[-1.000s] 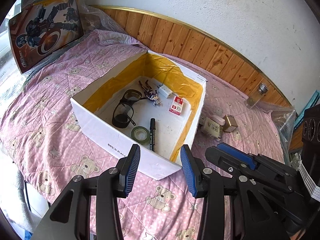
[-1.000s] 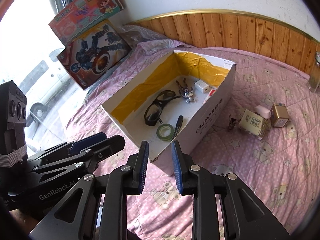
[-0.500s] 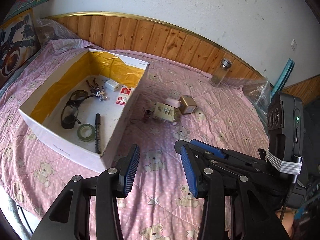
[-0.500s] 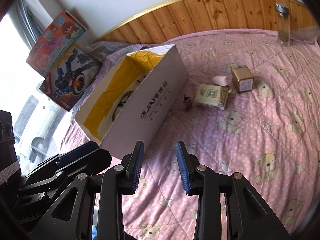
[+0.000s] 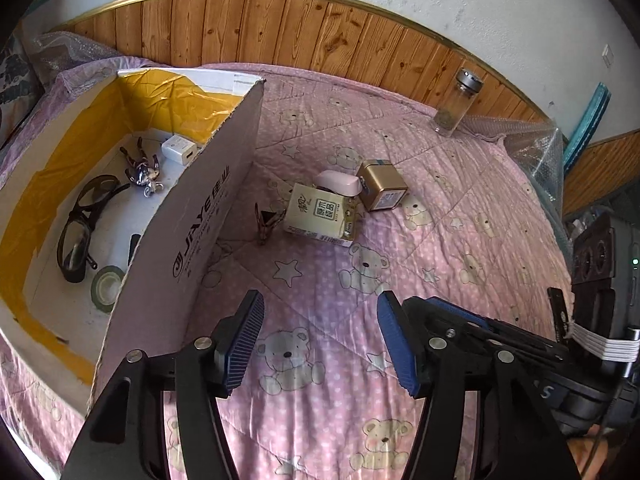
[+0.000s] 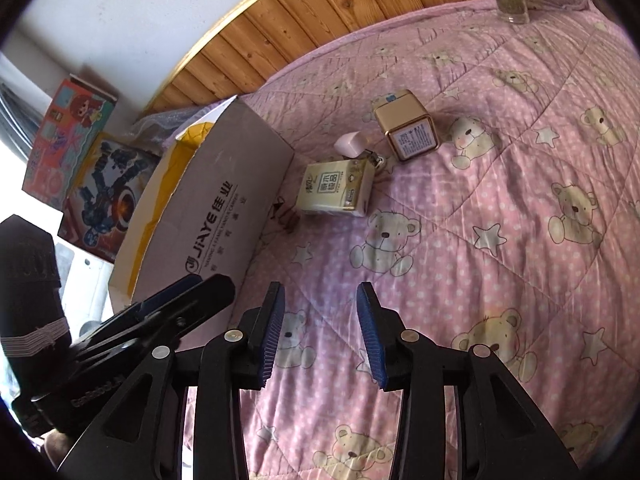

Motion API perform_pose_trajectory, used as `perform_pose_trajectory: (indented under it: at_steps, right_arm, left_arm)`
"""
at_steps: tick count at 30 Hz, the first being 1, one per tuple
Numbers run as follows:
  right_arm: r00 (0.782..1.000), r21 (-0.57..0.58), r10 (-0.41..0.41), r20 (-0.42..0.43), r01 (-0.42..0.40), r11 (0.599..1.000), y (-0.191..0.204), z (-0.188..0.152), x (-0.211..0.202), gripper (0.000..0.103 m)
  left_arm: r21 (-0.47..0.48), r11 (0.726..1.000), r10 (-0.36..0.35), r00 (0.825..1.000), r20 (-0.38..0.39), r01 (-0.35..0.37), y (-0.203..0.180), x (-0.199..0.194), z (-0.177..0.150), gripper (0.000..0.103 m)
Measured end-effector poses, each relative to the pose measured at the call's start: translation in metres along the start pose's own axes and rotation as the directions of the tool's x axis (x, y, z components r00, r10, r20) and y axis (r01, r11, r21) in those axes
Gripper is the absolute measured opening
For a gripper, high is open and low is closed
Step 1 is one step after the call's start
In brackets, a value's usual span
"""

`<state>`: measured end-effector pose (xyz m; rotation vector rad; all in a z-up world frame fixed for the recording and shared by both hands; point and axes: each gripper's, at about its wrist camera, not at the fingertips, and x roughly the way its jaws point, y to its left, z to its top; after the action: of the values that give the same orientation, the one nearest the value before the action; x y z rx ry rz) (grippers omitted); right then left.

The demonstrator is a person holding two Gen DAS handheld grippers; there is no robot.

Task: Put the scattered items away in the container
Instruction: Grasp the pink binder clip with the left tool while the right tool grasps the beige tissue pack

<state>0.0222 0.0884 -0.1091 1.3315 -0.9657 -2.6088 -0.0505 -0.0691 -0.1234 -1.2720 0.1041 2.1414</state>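
1. pink teddy-bear quilt (image 5: 460,216) fills both views, and your left gripper (image 5: 320,340) hangs over it with its blue pads wide apart and nothing between them.
2. your right gripper (image 6: 320,328) is spread too, a bit narrower, empty, hovering above bare quilt.
3. to your left sits the white cardboard box (image 5: 208,216), yellow tape lining its inner walls, "jiaye" printed on the side facing you.
4. inside the box you can see dark safety glasses (image 5: 80,228), a green tape roll (image 5: 106,286), a small metallic figurine (image 5: 142,168) and a white charger block (image 5: 179,149); a black marker (image 5: 134,244) peeks out just behind the near wall.
5. outside it, well ahead of both grippers, a cream tissue pack (image 5: 322,216) lies flat on the quilt, near the box's right wall.
6. a dark hair clip (image 5: 265,224) sits between the tissue pack and the box, just beside the pack.
7. a pink lidded item (image 5: 338,182) is touching the far edge of the tissue pack; what it is, you cannot tell.
8. a gold cube tin (image 5: 382,190) is tipped on the quilt just right of the pink item.
9. far back by the wooden wall panel (image 5: 280,28) a glass jar with a metal cap (image 5: 458,102) stands upright.
10. in the right wrist view, two toy boxes (image 6: 80,160) lean behind the cardboard box.
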Motion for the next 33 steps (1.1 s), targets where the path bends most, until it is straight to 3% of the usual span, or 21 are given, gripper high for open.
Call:
perform_pose_trajectory:
  at_steps: [8,14,16,18,22,25,30,33]
  right_arm:
    - [0.993,0.151,0.116,-0.022,-0.111,0.982,-0.038,0.041,0.046,0.048]
    - [0.99,0.194,0.128,-0.052,-0.116,0.974,-0.059,0.065,0.084,0.049]
    - [0.987,0.203,0.145,-0.062,-0.13,0.971,-0.062,0.071,0.096,0.049]
    - [0.983,0.192,0.173,-0.058,-0.159,0.968,-0.059,0.078,0.103,0.057]
    - [0.978,0.133,0.187,-0.088,-0.175,0.976,-0.046,0.09,0.117,0.057]
    - [0.982,0.128,0.17,-0.087,-0.158,0.979,-0.045,0.092,0.12,0.033]
    - [0.979,0.164,0.199,-0.048,-0.189,0.968,-0.054,0.092,0.104,0.025]
    - [0.987,0.144,0.159,-0.026,-0.154,0.978,-0.057,0.089,0.081,0.024]
  left_arm:
    - [0.002,0.997,0.077,0.997,-0.03,-0.077,0.012,0.067,0.027,0.06]
    - [0.026,0.996,0.082,0.996,-0.038,-0.082,0.013,0.105,0.04,0.06]
    - [0.026,0.997,0.076,0.996,-0.041,-0.075,0.016,0.114,0.042,0.06]
    - [0.017,0.998,0.055,0.998,-0.041,-0.054,0.021,0.12,0.044,0.06]
    - [-0.014,1.0,-0.017,0.999,-0.044,0.017,0.03,0.125,0.048,0.06]
    - [0.015,1.0,-0.016,0.999,-0.048,0.017,0.028,0.127,0.05,0.06]
    - [0.008,0.999,-0.049,0.998,-0.044,0.049,0.029,0.126,0.051,0.059]
    - [0.009,0.992,-0.124,0.991,-0.056,0.125,0.025,0.127,0.052,0.058]
